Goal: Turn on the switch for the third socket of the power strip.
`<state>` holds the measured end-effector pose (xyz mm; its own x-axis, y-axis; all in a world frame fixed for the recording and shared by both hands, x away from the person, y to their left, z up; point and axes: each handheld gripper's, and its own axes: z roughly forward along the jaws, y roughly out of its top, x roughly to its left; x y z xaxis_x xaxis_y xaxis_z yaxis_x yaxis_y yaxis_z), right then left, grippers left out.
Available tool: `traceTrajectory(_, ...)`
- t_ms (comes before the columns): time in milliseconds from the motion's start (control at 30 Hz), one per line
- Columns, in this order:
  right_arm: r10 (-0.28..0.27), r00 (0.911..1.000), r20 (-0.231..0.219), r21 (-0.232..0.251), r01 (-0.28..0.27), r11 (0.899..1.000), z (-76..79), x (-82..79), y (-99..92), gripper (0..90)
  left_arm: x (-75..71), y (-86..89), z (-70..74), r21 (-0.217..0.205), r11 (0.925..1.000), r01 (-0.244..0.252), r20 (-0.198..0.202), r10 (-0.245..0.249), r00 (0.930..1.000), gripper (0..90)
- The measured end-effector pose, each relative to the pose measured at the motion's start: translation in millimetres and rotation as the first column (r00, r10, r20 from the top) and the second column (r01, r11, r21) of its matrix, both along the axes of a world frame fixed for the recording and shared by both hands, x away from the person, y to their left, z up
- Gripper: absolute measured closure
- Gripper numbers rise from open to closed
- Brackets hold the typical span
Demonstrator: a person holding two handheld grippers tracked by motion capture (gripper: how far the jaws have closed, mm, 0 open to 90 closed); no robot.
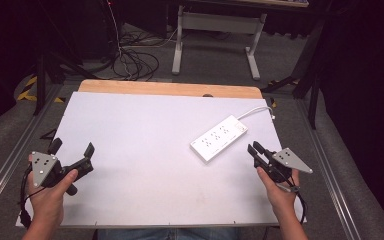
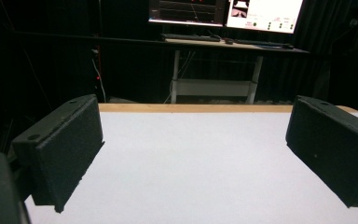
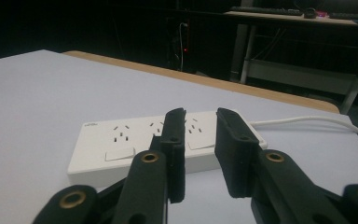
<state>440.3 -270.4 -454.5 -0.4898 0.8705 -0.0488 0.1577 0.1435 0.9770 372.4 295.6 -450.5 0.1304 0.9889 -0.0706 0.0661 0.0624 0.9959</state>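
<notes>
A white power strip [image 1: 219, 137] lies flat on the right part of the white tabletop [image 1: 140, 145], its white cable [image 1: 256, 110] running off to the far right edge. My right gripper [image 1: 254, 147] hovers just in front of the strip, apart from it. In the right gripper view its jaws [image 3: 199, 140] stand a narrow gap apart with nothing between them, and the power strip [image 3: 121, 142] lies right beyond the tips. My left gripper [image 1: 72, 146] rests at the near left, jaws wide apart and empty; the left gripper view has bare tabletop between its pads [image 2: 60, 154].
A wooden strip [image 1: 170, 89] borders the table's far edge. Beyond it stand a white-legged desk [image 1: 215, 30] and loose black cables [image 1: 130, 62] on the floor. Monitors [image 2: 223, 11] glow on that desk. Metal rails [image 1: 10, 160] run along both table sides.
</notes>
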Motion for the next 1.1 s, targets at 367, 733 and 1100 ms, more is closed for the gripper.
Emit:
traceTrajectory(367,0.038,0.9985,-0.038,-0.014,-0.039,0.999,5.9,-1.3,2.1,88.9,0.0,-0.2,0.0,-0.001,1.0,0.0,0.0,0.0,1.0,4.1)
traceTrajectory(733,0.054,0.9946,-0.089,-0.011,-0.055,0.998,17.4,3.1,4.5,90.0,0.3,-0.2,-0.2,0.002,1.0,0.0,-0.002,0.0,1.0,4.2)
traceTrajectory(1100,0.07,0.9918,-0.107,-0.055,-0.076,0.996,29.2,12.1,22.1,90.0,0.4,-0.2,-0.5,0.005,1.0,0.0,-0.003,0.0,1.0,4.3)
